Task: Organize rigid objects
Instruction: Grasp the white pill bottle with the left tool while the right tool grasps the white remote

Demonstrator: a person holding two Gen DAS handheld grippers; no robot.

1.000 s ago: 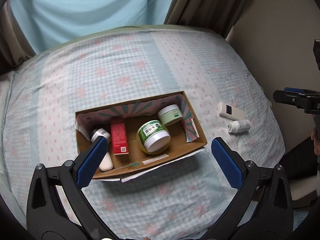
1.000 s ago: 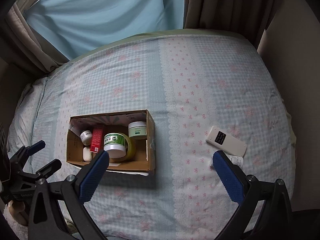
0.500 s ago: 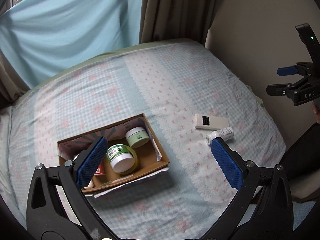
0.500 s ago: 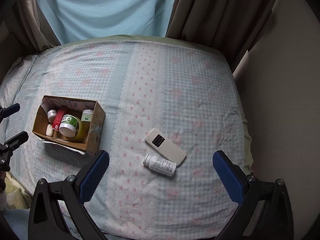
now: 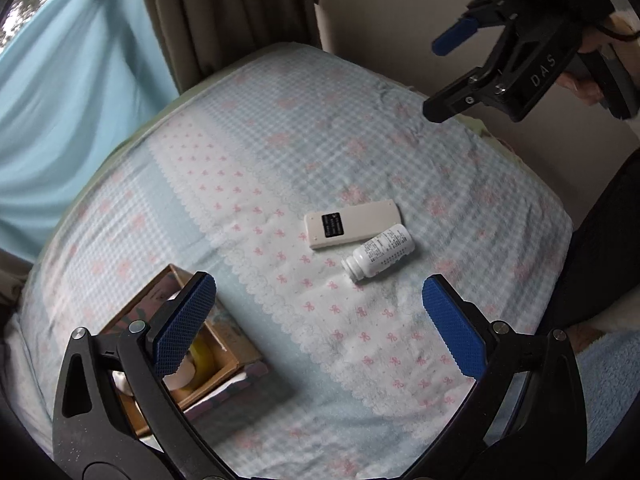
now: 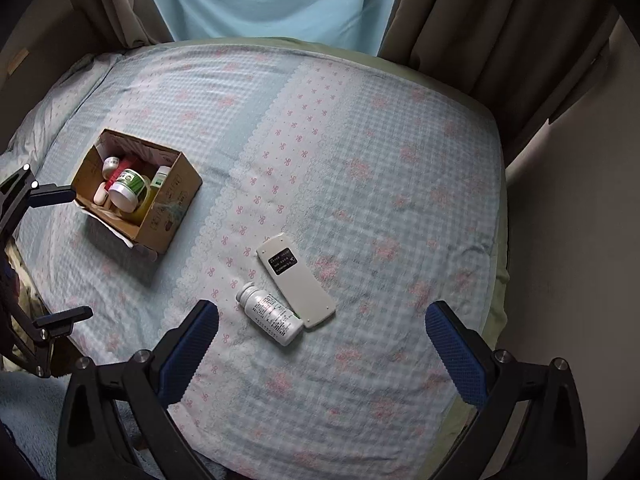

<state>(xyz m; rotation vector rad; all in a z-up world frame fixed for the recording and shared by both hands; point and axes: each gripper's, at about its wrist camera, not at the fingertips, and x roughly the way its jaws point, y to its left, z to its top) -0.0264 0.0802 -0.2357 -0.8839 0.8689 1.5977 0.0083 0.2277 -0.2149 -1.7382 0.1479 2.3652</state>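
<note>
Right wrist view showed, from left to right, the cardboard box [image 6: 138,190] toward the left edge of the bed [image 6: 400,128], already holding several jars and a red carton, then the white bottle [image 6: 272,314] lying on its side, then the flat remote [image 6: 296,280] touching the bottle's base end, both toward the near edge of the bed and well apart from the box.

The main risk, as I judged it, lay with the bottle. It was round and rested on a soft quilt, so a pinch that came down off-centre could have rolled it toward the near edge or pushed it against the remote. The remote lay flat and thin; fingers closing on it could have dragged up bedding instead, or slid over its top. The two touched, so taking one could have shifted the other. The box looked fairly full, and a carelessly dropped item might have landed on a jar lid and tipped out.

The right gripper [image 6: 320,350] hung above the near edge with its fingers spread wide and empty, the bottle just ahead of the gap and nearer the left finger. The left gripper [image 5: 320,332] was likewise wide and empty, its left finger over the box, bottle and remote ahead toward the right finger.
</note>
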